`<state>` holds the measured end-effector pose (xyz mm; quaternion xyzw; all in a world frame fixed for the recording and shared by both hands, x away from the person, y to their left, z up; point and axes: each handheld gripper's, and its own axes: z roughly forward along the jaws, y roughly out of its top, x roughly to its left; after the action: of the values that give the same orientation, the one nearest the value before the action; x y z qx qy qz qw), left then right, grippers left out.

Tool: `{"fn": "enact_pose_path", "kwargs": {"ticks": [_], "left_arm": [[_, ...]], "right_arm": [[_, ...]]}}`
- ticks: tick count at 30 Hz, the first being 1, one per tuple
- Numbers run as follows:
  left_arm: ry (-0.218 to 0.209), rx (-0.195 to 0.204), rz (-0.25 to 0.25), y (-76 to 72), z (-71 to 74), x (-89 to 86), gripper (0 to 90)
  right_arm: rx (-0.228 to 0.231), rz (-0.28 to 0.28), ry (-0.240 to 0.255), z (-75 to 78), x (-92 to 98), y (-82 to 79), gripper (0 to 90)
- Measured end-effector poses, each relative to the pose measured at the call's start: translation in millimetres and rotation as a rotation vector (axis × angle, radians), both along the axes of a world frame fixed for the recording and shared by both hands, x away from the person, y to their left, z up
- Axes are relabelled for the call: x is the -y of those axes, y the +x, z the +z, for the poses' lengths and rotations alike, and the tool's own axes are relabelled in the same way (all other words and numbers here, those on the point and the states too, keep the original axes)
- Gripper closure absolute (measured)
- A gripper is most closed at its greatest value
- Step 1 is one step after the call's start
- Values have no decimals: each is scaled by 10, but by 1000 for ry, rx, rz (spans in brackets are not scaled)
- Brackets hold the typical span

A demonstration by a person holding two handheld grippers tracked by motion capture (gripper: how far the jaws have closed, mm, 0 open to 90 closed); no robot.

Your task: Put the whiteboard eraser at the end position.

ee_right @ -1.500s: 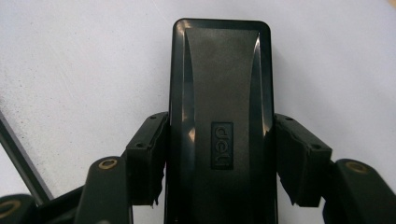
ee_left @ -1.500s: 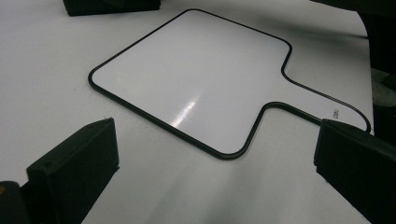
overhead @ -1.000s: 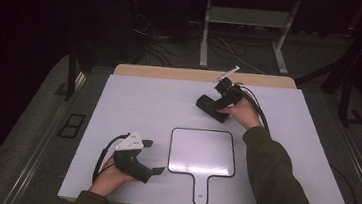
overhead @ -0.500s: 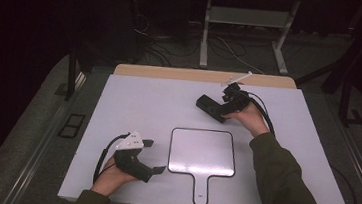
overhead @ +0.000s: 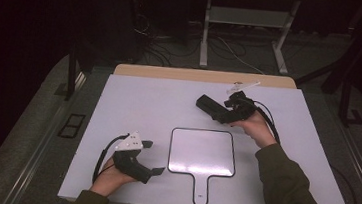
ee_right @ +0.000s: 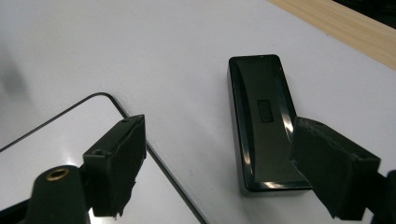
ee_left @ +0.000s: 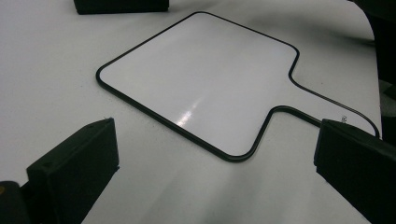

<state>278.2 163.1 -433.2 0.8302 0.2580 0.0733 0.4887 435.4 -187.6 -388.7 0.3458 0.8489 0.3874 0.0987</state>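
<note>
A white paddle-shaped board [overhead: 203, 152] with a black rim lies flat at the table's front middle, its handle toward the person. A black block eraser [overhead: 208, 105] lies on the table behind it, to the right. My right gripper [overhead: 228, 111] hovers at the eraser's right end. It is open, and in the right gripper view the eraser [ee_right: 261, 116] lies between the jaws close to the right one, with the board's corner [ee_right: 46, 149] by the left one. My left gripper [overhead: 153, 157] rests open at the front left, facing the board [ee_left: 201, 74], nothing between its jaws.
The white table top [overhead: 143, 103] has bare room on the left and far side. A wooden strip [overhead: 181, 74] runs along its far edge. Beyond it, cables and a metal stand's legs [overhead: 205, 39] are on the dark floor.
My right gripper has drifted to the right and slightly toward the person, staying open by the eraser. The eraser, board and left gripper have not moved.
</note>
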Motion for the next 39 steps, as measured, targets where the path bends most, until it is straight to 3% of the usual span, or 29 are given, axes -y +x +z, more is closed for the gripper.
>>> {"fn": "enact_pose_path", "kwargs": {"ticks": [5, 14, 17, 30, 39], "left_arm": [[4, -1, -4, -9, 2, 5, 0], [9, 1, -5, -19, 3, 13, 0], [5, 2, -3, -20, 0, 18, 0], [9, 3, -8, -24, -2, 29, 0], [5, 5, -5, -27, -3, 24, 0]], "right_arm": [[28, -20, -15, -23, 13, -91, 173], [34, -31, 25, -43, 49, -261, 173], [47, -38, 17, -56, 67, -312, 173], [51, -20, 10, -195, 188, -609, 164], [60, -20, 25, -210, 291, -748, 164]]}}
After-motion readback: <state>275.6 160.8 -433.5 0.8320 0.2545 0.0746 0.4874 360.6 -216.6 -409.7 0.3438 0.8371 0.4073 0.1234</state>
